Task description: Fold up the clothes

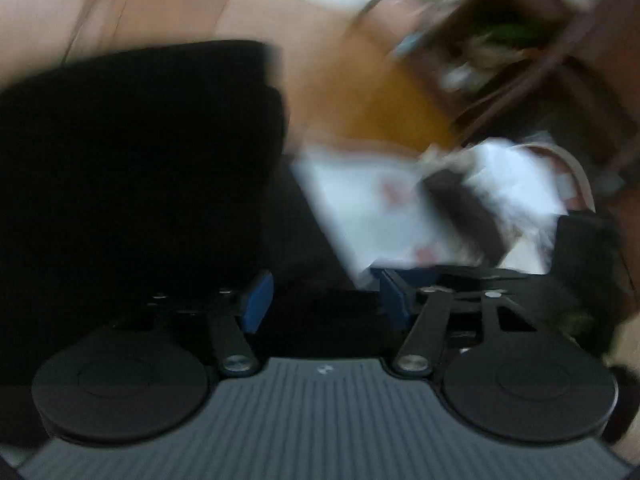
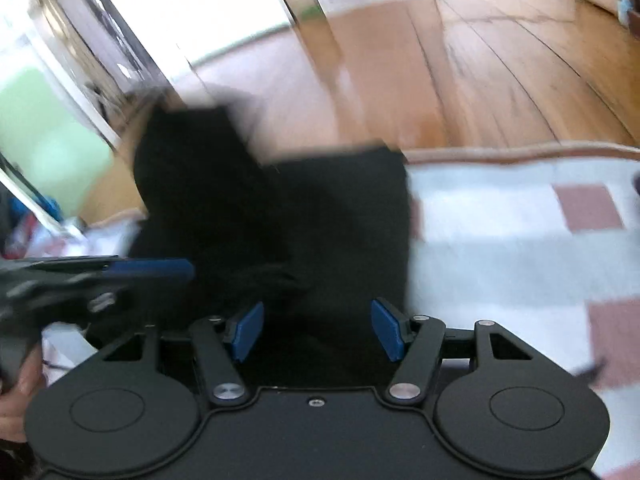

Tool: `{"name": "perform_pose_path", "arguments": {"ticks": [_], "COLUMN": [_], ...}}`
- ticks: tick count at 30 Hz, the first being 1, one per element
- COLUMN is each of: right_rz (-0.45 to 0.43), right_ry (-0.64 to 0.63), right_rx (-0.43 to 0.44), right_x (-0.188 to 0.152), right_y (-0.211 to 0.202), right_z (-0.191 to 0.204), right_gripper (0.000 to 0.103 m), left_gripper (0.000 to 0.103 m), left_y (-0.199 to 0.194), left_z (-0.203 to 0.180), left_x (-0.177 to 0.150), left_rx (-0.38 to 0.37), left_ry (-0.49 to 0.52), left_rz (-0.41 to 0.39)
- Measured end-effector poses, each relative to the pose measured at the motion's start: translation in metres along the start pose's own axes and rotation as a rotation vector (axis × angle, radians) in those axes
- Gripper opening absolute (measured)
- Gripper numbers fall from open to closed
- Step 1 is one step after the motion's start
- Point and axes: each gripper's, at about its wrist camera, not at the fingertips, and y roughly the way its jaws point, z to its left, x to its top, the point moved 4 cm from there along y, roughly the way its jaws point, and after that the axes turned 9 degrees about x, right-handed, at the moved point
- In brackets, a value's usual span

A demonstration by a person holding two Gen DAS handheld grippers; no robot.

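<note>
A black garment (image 2: 320, 208) lies spread on a white mat with pink squares (image 2: 500, 220). My right gripper (image 2: 318, 328) hovers over its near part, blue pads wide apart and nothing pressed between them. From the left, my left gripper (image 2: 148, 270) reaches over the garment's left edge, held by a hand (image 2: 16, 380). In the blurred left wrist view the black garment (image 1: 128, 160) fills the left half. The left gripper (image 1: 326, 302) has its pads apart there, with dark cloth lying below the gap and no pinch visible.
Wooden floor (image 2: 480, 80) runs beyond the mat's far edge. A brown shelf or box with clutter (image 1: 500, 40) stands at the upper right of the left wrist view. White furniture (image 2: 180, 20) and a green surface (image 2: 44, 132) are at the left.
</note>
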Motion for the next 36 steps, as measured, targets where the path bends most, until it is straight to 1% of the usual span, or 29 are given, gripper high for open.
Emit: {"name": "perform_pose_path", "arguments": {"ticks": [1,2,3,4,5,6,7,10,11,12,13,14,15,17,20,22,25,26,27,28,29,30,31,32,33,34,35,36], "right_rz": [0.0,-0.003,-0.006,-0.009,-0.012,-0.014,-0.026,-0.072,-0.081,-0.089,-0.087,-0.078,-0.068,-0.039,0.039,0.034,0.011,0.003,-0.006,-0.006,-0.005,-0.004,-0.047,-0.099,-0.151,-0.179,-0.207,-0.196], "right_ry": [0.009,0.021,0.033,0.046,0.058,0.076,0.101,0.175,0.211,0.248,0.309,0.377,0.446,0.571,0.673,0.709,0.721,0.711,0.699,0.621,0.541,0.461,0.372,0.319,0.267,0.212,0.157,0.1], "right_rx": [-0.003,0.007,0.017,0.027,0.053,0.085,0.129,0.236,0.269,0.302,0.318,0.326,0.334,0.366,0.33,0.309,0.277,0.23,0.182,0.153,0.125,0.097,0.089,0.108,0.129,0.128,0.126,0.072], "right_x": [-0.007,-0.01,-0.013,-0.016,-0.015,-0.014,-0.011,-0.004,-0.002,0.0,0.001,-0.001,-0.002,-0.003,-0.011,-0.009,0.005,0.01,0.015,0.02,0.026,0.032,0.035,0.035,0.035,0.034,0.032,0.03], "right_y": [-0.001,-0.003,-0.004,-0.006,-0.01,-0.012,-0.017,-0.023,-0.022,-0.021,-0.016,-0.009,-0.002,0.012,0.035,0.046,0.057,0.058,0.058,0.056,0.054,0.052,0.037,0.014,-0.009,-0.033,-0.056,-0.067], "right_z": [-0.003,-0.005,-0.008,-0.01,-0.013,-0.014,-0.014,-0.012,-0.014,-0.015,-0.017,-0.02,-0.023,-0.028,-0.029,-0.029,-0.024,-0.021,-0.018,-0.007,0.004,0.015,0.029,0.042,0.055,0.066,0.078,0.084], "right_gripper": [0.066,0.066,0.066,0.066,0.066,0.066,0.066,0.068,0.072,0.077,0.084,0.085,0.085,0.085,0.085,0.087,0.087,0.077,0.063,0.029,0.018,0.017,0.015,0.014,0.014,0.013,0.013,0.013], "left_gripper": [0.056,0.06,0.061,0.066,0.071,0.072,0.073,0.073,0.073,0.073,0.073,0.073,0.072,0.073,0.073,0.073,0.073,0.073,0.073,0.072,0.072,0.072,0.072,0.072,0.072,0.073,0.073,0.073], "left_y": [0.001,-0.01,-0.023,-0.037,-0.049,-0.059,-0.065,-0.071,-0.068,-0.063,-0.059,-0.055,-0.053,-0.054,-0.049,-0.046,-0.049,-0.051,-0.055,-0.058,-0.063,-0.069,-0.075,-0.081,-0.086,-0.087,-0.085,-0.08], "left_z": [0.006,0.009,0.011,0.013,0.016,0.022,0.03,0.062,0.076,0.091,0.107,0.117,0.123,0.129,0.128,0.128,0.13,0.13,0.13,0.129,0.126,0.122,0.119,0.114,0.109,0.109,0.111,0.113], "left_x": [-0.001,0.0,0.003,0.007,0.011,0.016,0.021,0.032,0.034,0.033,0.032,0.03,0.03,0.033,0.035,0.036,0.034,0.034,0.033,0.037,0.04,0.041,0.038,0.038,0.037,0.036,0.035,0.033], "left_rx": [-0.047,-0.114,-0.16,-0.195,-0.196,-0.168,-0.119,0.082,0.153,0.237,0.301,0.344,0.349,0.314,0.274,0.255,0.226,0.211,0.195,0.177,0.154,0.135,0.125,0.109,0.072,0.017,-0.033,-0.072], "left_ry": [-0.036,-0.047,-0.044,-0.039,-0.03,-0.029,-0.034,-0.064,-0.083,-0.109,-0.135,-0.154,-0.168,-0.206,-0.241,-0.251,-0.252,-0.249,-0.25,-0.254,-0.251,-0.24,-0.223,-0.201,-0.185,-0.2,-0.244,-0.287], "left_rz": [0.028,-0.009,-0.06,-0.109,-0.157,-0.204,-0.234,-0.271,-0.247,-0.207,-0.173,-0.149,-0.143,-0.153,-0.166,-0.177,-0.207,-0.22,-0.231,-0.248,-0.276,-0.304,-0.332,-0.363,-0.384,-0.389,-0.379,-0.359]}}
